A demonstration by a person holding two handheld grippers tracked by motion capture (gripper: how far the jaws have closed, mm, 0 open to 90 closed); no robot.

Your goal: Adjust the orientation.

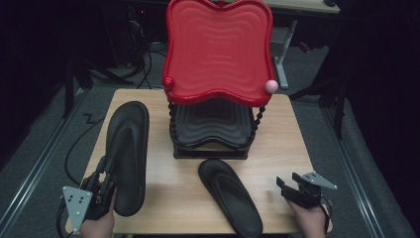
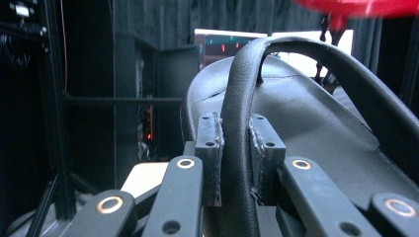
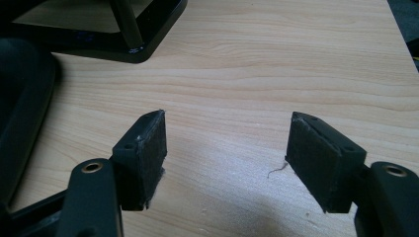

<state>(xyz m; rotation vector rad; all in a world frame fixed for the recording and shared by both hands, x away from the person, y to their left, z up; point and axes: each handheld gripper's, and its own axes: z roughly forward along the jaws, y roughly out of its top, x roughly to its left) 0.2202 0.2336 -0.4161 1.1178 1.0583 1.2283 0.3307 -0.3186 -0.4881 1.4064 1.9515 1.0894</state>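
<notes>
The left gripper (image 1: 101,191) had its fingers (image 2: 210,148) clamped on the strap of a black sandal (image 1: 128,151), which stretched away ahead of them. The right gripper (image 3: 227,160) hovered over the desk (image 3: 276,64), fingers apart on nothing, a second sandal (image 1: 230,196) off to their left.

The left gripper (image 1: 101,181) grips a black sandal (image 1: 127,153); another sandal (image 1: 230,194) lies between it and the open right gripper (image 1: 287,186).

no legible text, label, brand or number in any view | screen (image 2: 228,45) behind the sandal, left gripper view: red and teal glowing marks, too blurred to read | black rack base (image 3: 94,37), right gripper view: small bluish marks, too small to read
</notes>
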